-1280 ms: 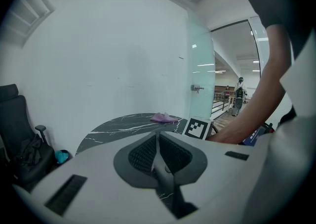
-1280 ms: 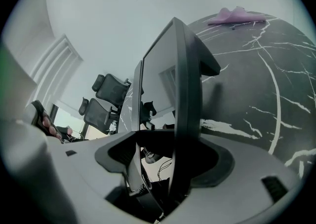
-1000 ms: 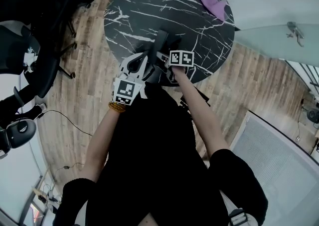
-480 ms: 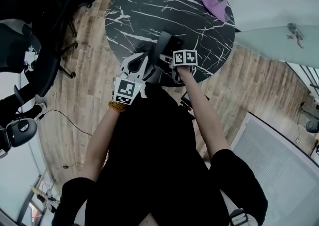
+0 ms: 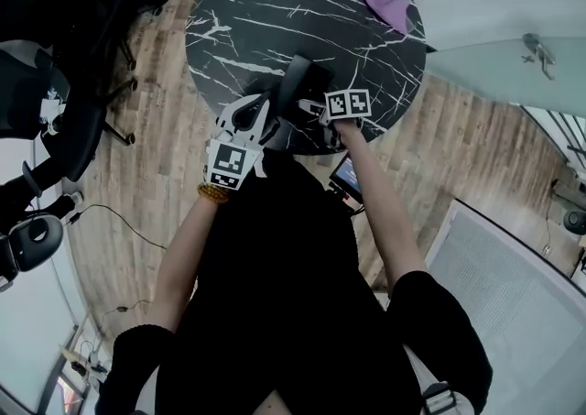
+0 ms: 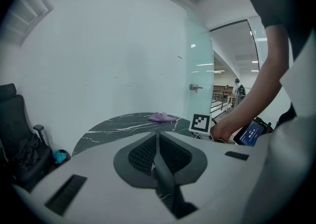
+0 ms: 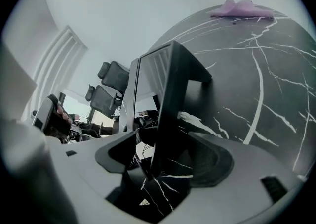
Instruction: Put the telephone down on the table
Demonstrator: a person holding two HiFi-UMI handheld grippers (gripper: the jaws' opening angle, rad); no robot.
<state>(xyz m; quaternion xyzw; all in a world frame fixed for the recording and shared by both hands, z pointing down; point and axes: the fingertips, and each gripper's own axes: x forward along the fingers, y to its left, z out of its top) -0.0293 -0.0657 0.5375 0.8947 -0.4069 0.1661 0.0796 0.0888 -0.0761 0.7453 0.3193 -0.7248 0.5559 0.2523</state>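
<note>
Black marble table [image 5: 275,1]: white-veined, lay beneath and beyond my fingers.
Telephone [image 7: 170,94]: a dark slab, stood on edge between my right gripper's [image 7: 165,155] fingers, which were clamped on it, over the table's near part.
Left gripper [image 6: 157,155]: fingers pressed together on nothing, just left of the telephone.
Risk: if I released it while it stood on edge, it could topple or slide off the near rim.

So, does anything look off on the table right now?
Nothing spilled or damaged. The telephone is up on its edge in the right tongs over the table, not lying flat yet; the left tongs are shut and empty.
</note>
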